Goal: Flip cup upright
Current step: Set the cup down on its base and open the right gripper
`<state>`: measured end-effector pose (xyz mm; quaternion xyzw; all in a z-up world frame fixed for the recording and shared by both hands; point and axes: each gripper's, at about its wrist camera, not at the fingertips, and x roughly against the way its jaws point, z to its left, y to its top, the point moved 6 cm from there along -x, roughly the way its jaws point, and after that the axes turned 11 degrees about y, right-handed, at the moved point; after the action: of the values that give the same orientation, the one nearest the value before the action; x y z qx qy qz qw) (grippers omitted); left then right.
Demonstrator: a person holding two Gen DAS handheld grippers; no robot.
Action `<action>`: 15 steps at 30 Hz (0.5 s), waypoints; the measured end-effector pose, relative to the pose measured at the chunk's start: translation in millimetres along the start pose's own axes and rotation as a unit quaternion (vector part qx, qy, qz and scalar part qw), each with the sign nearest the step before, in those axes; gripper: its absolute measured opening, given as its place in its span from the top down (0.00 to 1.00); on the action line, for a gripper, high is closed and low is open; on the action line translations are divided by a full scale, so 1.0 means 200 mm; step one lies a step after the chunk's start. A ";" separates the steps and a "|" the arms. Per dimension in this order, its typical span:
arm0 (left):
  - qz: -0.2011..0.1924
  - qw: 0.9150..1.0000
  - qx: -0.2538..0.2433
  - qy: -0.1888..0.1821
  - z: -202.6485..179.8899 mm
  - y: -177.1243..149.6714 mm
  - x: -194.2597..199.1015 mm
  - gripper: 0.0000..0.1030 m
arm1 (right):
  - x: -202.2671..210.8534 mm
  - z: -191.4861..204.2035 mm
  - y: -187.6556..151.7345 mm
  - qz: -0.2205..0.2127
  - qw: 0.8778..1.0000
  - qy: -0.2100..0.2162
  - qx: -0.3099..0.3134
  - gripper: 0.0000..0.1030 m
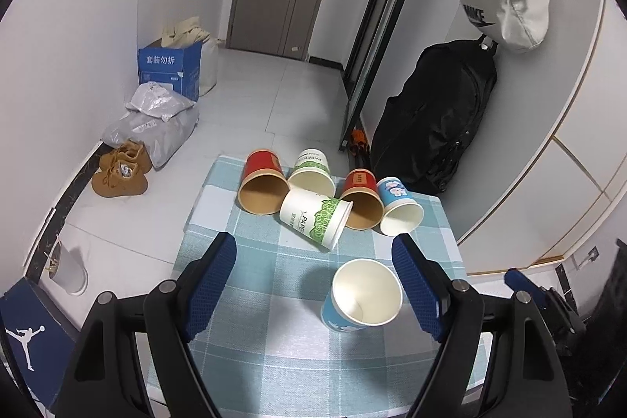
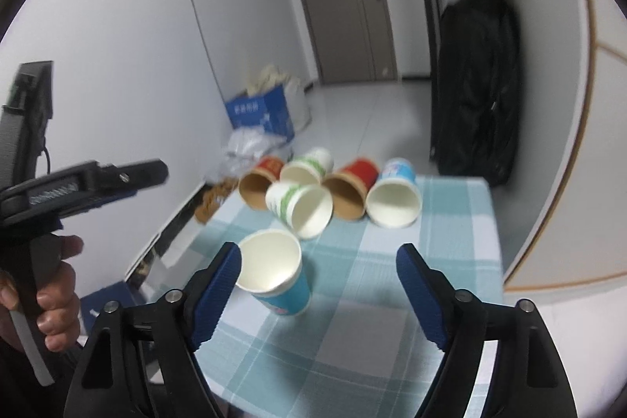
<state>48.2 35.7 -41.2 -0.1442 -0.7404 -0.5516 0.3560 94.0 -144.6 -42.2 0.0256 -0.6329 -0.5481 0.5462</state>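
Note:
A blue paper cup stands upright on the checked tablecloth, just inside the right finger of my open left gripper. It also shows in the right wrist view, next to the left finger of my open right gripper. Neither gripper holds anything. Behind it several cups lie on their sides: a red cup, a green-white cup, a second green-white cup, a second red cup and a blue cup.
The small table ends close behind the lying cups. On the floor at left are brown shoes, grey bags and a blue box. A black bag hangs at right. The left gripper and hand show in the right wrist view.

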 end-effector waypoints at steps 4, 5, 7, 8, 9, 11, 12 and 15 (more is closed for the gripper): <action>-0.011 1.000 -0.011 -0.004 -0.03 -0.03 0.03 0.24 | 0.06 0.05 0.00 -0.041 0.999 -0.002 0.014 0.19; -0.013 1.000 -0.016 -0.003 -0.04 -0.03 0.04 0.24 | 0.08 0.05 0.00 -0.050 0.999 -0.003 0.014 0.19; -0.018 0.999 -0.028 0.003 -0.06 -0.05 0.05 0.24 | 0.10 0.05 -0.03 -0.060 0.998 -0.007 0.012 0.19; -0.020 0.999 -0.031 0.005 -0.07 -0.06 0.05 0.24 | 0.11 0.04 -0.04 -0.063 0.998 -0.010 0.010 0.18; -0.021 0.999 -0.034 0.006 -0.08 -0.06 0.06 0.24 | 0.12 0.04 -0.06 -0.065 0.998 -0.012 0.009 0.18; -0.022 0.999 -0.040 0.005 -0.09 -0.08 0.06 0.24 | 0.12 0.03 -0.08 -0.064 0.998 -0.015 0.007 0.17; -0.023 0.999 -0.042 0.006 -0.10 -0.08 0.07 0.24 | 0.12 0.02 -0.09 -0.061 0.998 -0.016 0.005 0.17; -0.026 0.999 -0.047 0.002 -0.11 -0.09 0.08 0.24 | 0.13 0.00 -0.10 -0.063 0.998 -0.015 -0.005 0.17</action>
<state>33.7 5.3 -40.1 -0.1400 -0.7163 -0.5955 0.3356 72.4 -168.9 -38.6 0.0538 -0.6354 -0.5851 0.5011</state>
